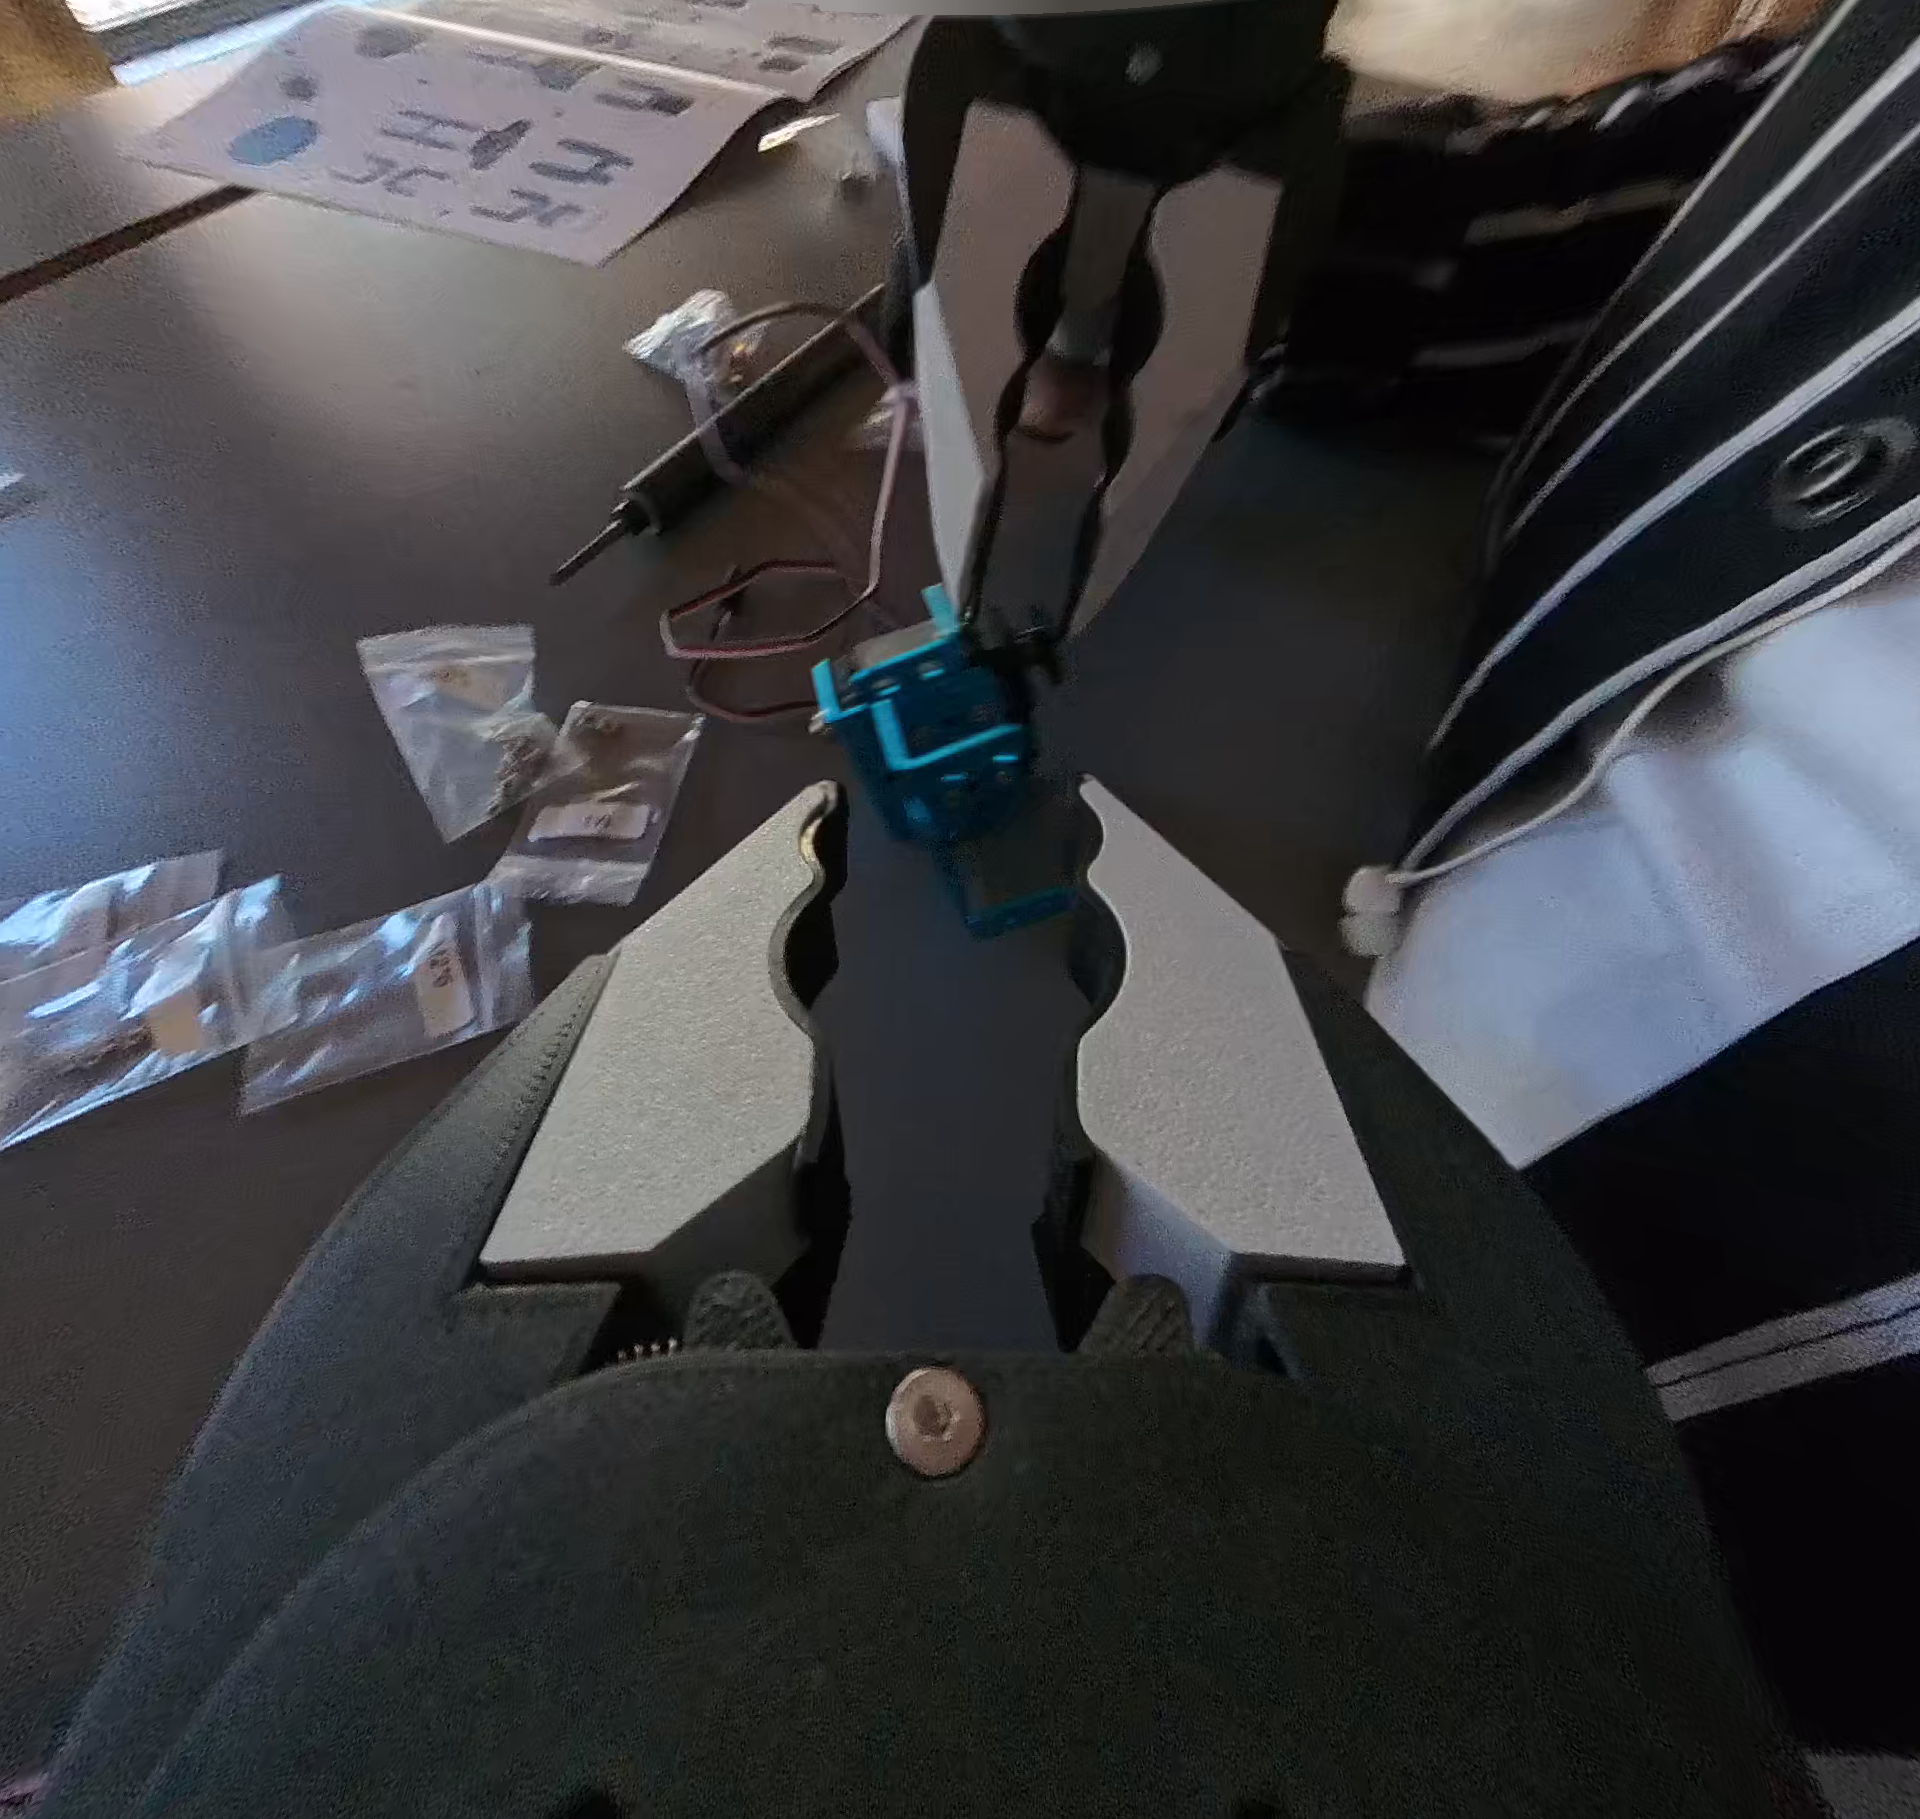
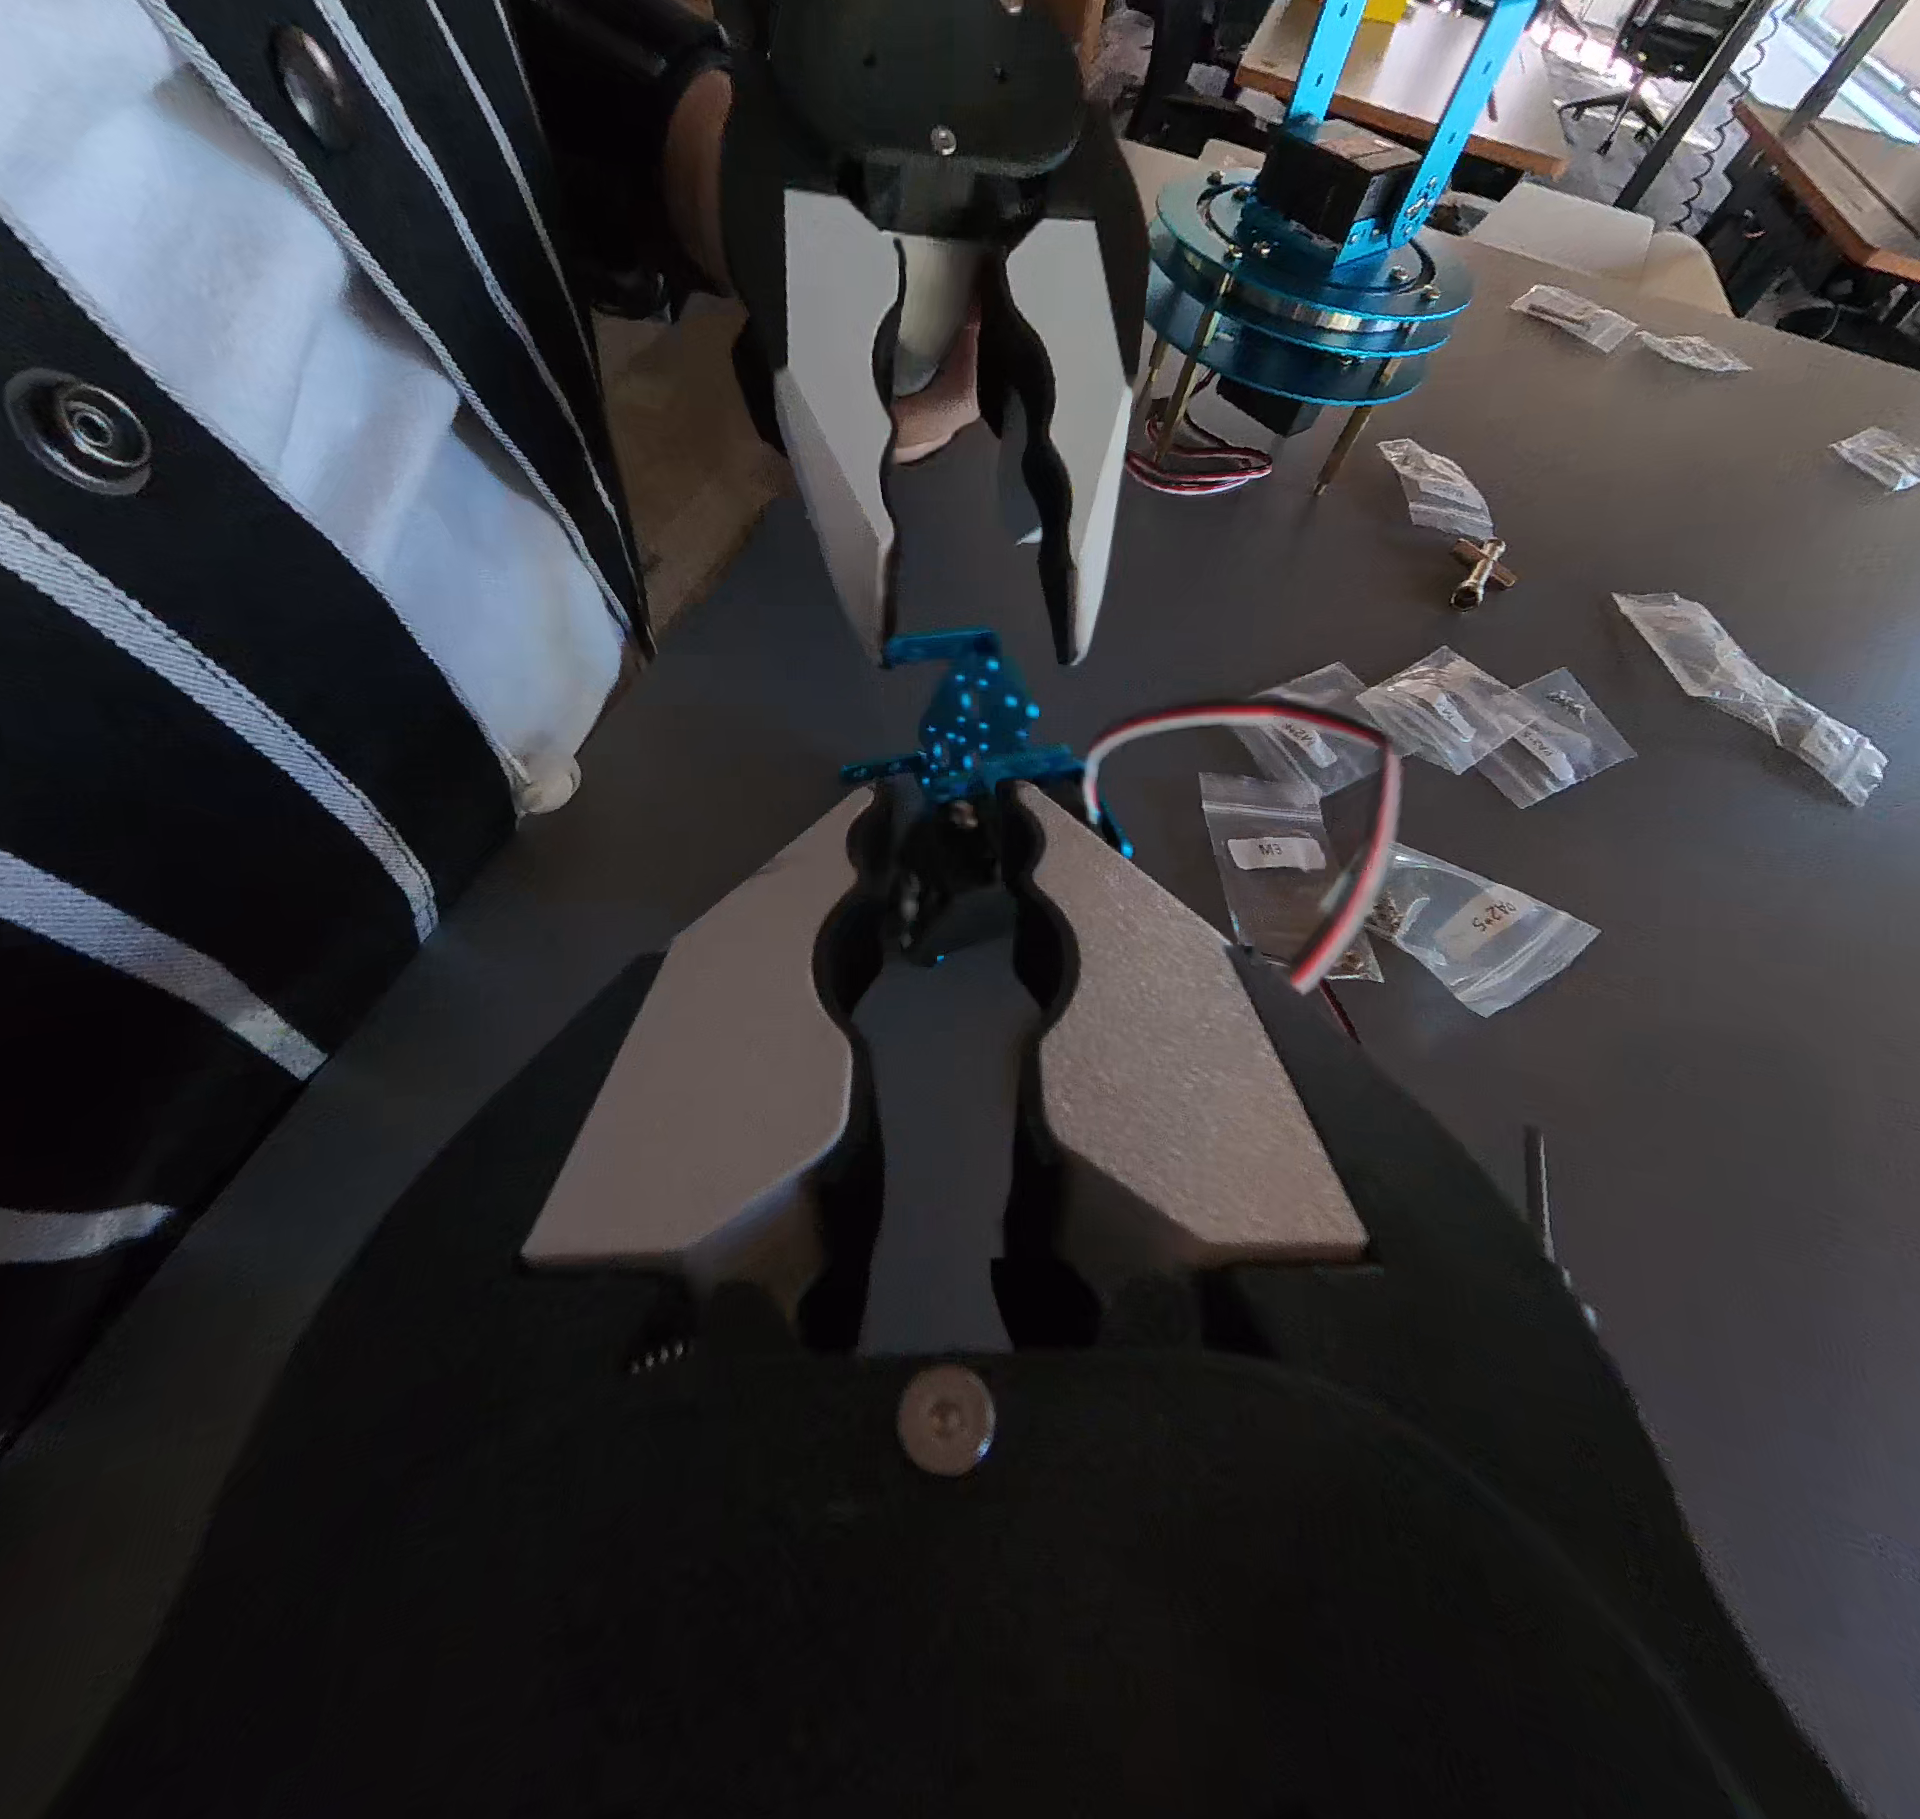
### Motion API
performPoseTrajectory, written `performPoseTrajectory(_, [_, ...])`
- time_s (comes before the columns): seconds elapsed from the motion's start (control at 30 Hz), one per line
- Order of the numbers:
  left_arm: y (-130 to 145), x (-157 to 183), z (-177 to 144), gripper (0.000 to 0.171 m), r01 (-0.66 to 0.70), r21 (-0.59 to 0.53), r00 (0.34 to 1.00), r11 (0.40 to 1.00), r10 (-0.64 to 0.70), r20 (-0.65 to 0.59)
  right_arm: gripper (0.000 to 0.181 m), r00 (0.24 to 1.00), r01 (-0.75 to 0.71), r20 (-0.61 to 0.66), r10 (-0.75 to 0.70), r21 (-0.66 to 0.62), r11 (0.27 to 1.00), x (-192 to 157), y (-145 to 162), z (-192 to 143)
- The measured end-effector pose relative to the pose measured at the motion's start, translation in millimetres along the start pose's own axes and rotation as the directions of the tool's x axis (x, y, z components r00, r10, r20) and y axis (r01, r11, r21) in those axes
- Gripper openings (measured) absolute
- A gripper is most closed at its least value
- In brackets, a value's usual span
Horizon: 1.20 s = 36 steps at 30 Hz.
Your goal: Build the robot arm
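Observation:
A blue metal bracket assembly [image 1: 935,746] with a black servo [image 2: 940,896] hangs above the dark table [image 1: 312,419]. My right gripper [image 2: 951,798] is shut on the servo body, and the bracket [image 2: 971,720] sticks out past its tips. It shows in the left wrist view [image 1: 1013,642] coming from the far side. My left gripper [image 1: 956,803] is open, with the bracket's lower end between its fingertips, closer to the right finger. In the right wrist view the left gripper [image 2: 977,652] faces mine, open at the bracket's far end. A white-red-black servo cable [image 2: 1247,725] loops off to the right.
A blue turntable base with upright arms [image 2: 1309,294] stands at the back. Several small plastic bags of hardware [image 2: 1496,730] [image 1: 457,720], a screwdriver [image 1: 717,450], a cross wrench [image 2: 1481,569] and a printed sheet [image 1: 468,107] lie on the table. A person's dark striped garment [image 2: 208,419] is close by. Left and right tips are no more than a few centimetres apart. The cross wrench [image 2: 1481,569] is about 25 centimeters from both grippers' fingertips.

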<state>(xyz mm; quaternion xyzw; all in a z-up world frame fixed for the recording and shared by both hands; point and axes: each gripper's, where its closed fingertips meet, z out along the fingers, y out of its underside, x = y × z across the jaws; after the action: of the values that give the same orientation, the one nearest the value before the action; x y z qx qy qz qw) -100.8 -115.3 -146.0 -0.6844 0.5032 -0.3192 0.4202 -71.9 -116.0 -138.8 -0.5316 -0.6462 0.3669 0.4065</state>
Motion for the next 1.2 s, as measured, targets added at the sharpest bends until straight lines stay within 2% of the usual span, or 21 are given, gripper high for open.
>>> performPoseTrajectory(0.1, [-14.5, 11.6, 4.4, 0.049, 0.067, 0.026, 0.995, 0.997, -0.065, -0.075, 0.015, 1.0, -0.016, 0.004, 0.016, 0.0, 1.0, 0.1, 1.7, 1.9])
performPoseTrajectory(0.27, [-25.0, 6.2, 0.1, 0.041, 0.149, 0.067, 0.983, 0.987, -0.14, -0.123, 0.018, 0.998, -0.062, -0.011, 0.062, 0.016, 0.998, 3.0, 2.5, 0.8])
performPoseTrajectory(0.4, [-27.4, -9.6, -6.0, 0.037, 0.255, 0.108, 0.959, 0.961, -0.238, -0.152, 0.027, 0.979, -0.169, -0.103, 0.173, 0.051, 0.984, 14.7, 0.8, -13.1])
performPoseTrajectory(0.5, [-9.7, -26.7, 0.5, 0.037, 0.294, 0.036, 0.946, 0.955, -0.285, -0.151, 0.03, 0.921, -0.331, -0.213, 0.327, 0.019, 0.943, 29.8, 16.8, -23.8])
performPoseTrajectory(0.6, [2.0, -31.0, 10.6, 0.036, 0.285, -0.048, 0.944, 0.957, -0.289, -0.156, 0.042, 0.855, -0.494, -0.161, 0.493, 0.04, 0.869, 22.0, 18.5, -17.8])
performPoseTrajectory(0.67, [5.8, -28.2, 17.5, 0.034, 0.252, -0.074, 0.951, 0.965, -0.262, -0.166, 0.042, 0.84, -0.513, -0.166, 0.516, 0.065, 0.856, 21.8, 15.4, -11.0])
performPoseTrajectory(0.8, [16.3, -23.6, 32.6, 0.034, 0.208, -0.125, 0.963, 0.97, -0.226, -0.148, 0.049, 0.81, -0.562, -0.176, 0.559, 0.035, 0.826, 21.9, 15.0, 6.6])
performPoseTrajectory(0.87, [16.8, -20.0, 35.9, 0.034, 0.179, -0.127, 0.971, 0.976, -0.196, -0.139, 0.048, 0.808, -0.566, -0.241, 0.538, -0.059, 0.823, 23.4, 27.8, 13.6])
performPoseTrajectory(0.9, [16.3, -19.1, 36.9, 0.032, 0.167, -0.125, 0.975, 0.978, -0.183, -0.128, 0.034, 0.827, -0.543, -0.249, 0.504, -0.121, 0.831, 20.0, 33.3, 16.2])
performPoseTrajectory(0.93, [16.2, -17.8, 37.4, 0.028, 0.154, -0.123, 0.978, 0.98, -0.169, -0.123, 0.03, 0.848, -0.511, -0.246, 0.469, -0.148, 0.846, 17.2, 32.4, 18.2])
performPoseTrajectory(1.03, [13.6, -13.4, 34.9, 0.032, 0.132, -0.095, 0.981, 0.987, -0.144, -0.128, 0.03, 0.922, -0.337, -0.267, 0.281, -0.196, 0.921, 15.1, 30.1, 16.1])
performPoseTrajectory(1.1, [8.0, -9.6, 30.6, 0.034, 0.123, -0.052, 0.98, 0.991, -0.13, -0.152, 0.029, 0.956, -0.189, -0.257, 0.142, -0.169, 0.967, 10.4, 24.4, 13.9])
performPoseTrajectory(1.2, [-1.6, -0.5, 23.7, 0.036, 0.179, 0.004, 0.958, 0.984, -0.173, -0.231, 0.029, 0.965, -0.11, -0.25, 0.083, -0.1, 0.989, 3.2, 15.8, 10.6])
